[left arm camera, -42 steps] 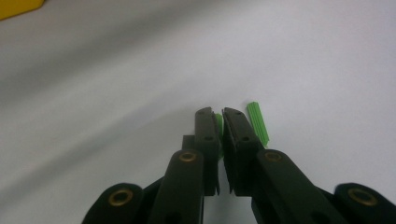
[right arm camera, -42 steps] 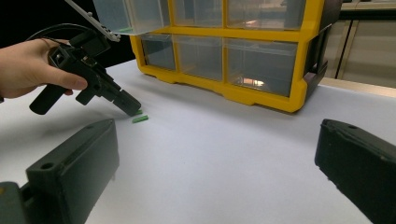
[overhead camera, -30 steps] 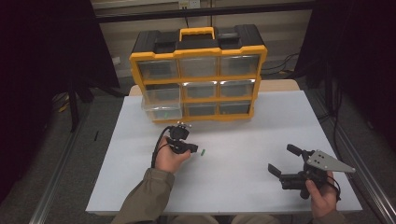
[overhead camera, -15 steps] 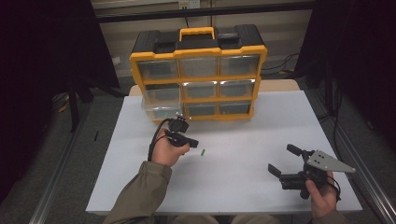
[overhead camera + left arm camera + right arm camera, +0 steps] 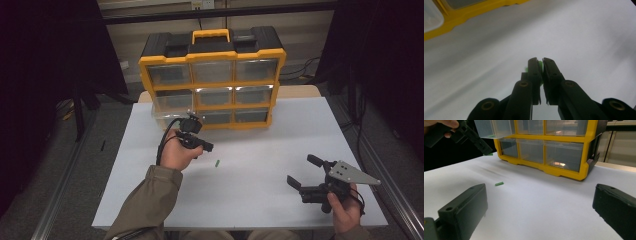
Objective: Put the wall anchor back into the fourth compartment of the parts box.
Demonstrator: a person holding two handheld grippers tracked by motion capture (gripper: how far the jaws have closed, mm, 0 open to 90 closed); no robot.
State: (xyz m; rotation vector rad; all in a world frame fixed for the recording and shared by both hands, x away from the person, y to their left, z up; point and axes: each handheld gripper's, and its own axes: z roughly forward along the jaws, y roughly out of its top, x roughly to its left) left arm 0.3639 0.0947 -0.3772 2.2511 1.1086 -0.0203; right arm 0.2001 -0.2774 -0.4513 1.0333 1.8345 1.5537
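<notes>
High view: the left gripper (image 5: 206,146) has lifted off the white table (image 5: 260,200) over the last second and now hangs nearer the yellow organizer (image 5: 212,80), whose clear drawer (image 5: 172,107) stands pulled out. One small green piece (image 5: 217,163) lies alone on the table just beside it. The right gripper (image 5: 306,172) rests low, jaws wide, holding nothing.

Left gripper view: the jaws are pinched nearly together on a green piece (image 5: 540,65) at their tips.

Right gripper view: the loose green piece (image 5: 499,184) lies apart from the organizer (image 5: 564,172). The pick-up looks done; dropping it in the drawer likely comes next
</notes>
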